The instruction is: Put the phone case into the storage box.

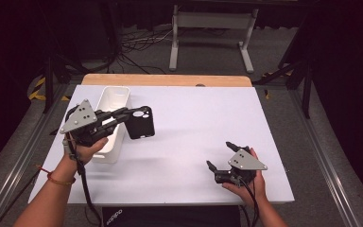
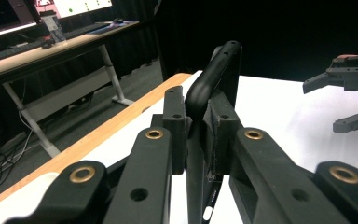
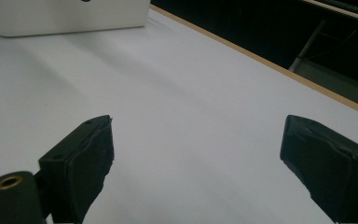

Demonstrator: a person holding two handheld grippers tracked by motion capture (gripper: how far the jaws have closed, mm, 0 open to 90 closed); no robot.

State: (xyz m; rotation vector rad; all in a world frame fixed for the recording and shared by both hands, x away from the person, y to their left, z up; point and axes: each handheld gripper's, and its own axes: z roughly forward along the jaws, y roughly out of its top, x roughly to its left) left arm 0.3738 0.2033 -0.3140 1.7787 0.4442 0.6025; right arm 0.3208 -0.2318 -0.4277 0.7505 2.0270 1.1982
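Note:
My left gripper point(image 1: 128, 113) is shut on a black phone case point(image 1: 140, 123) and holds it in the air by its edge, just right of a white bin point(image 1: 114, 96) on the left of the table. In the left gripper view the phone case point(image 2: 214, 74) stands upright, pinched between the two jaws of the left gripper point(image 2: 196, 109). My right gripper point(image 1: 220, 154) hovers low over the front right of the table, open, nothing between its fingers point(image 3: 81, 154). That right gripper point(image 2: 324, 106) shows at the far right of the left gripper view.
The white table point(image 1: 194, 118) has a wooden strip point(image 1: 165, 79) along its far edge. A white desk frame point(image 1: 212, 28) and cables lie on the floor beyond. A black item with lettering point(image 1: 123, 213) sits at the near edge. The bin's end wall point(image 3: 65, 18) shows in the right gripper view.

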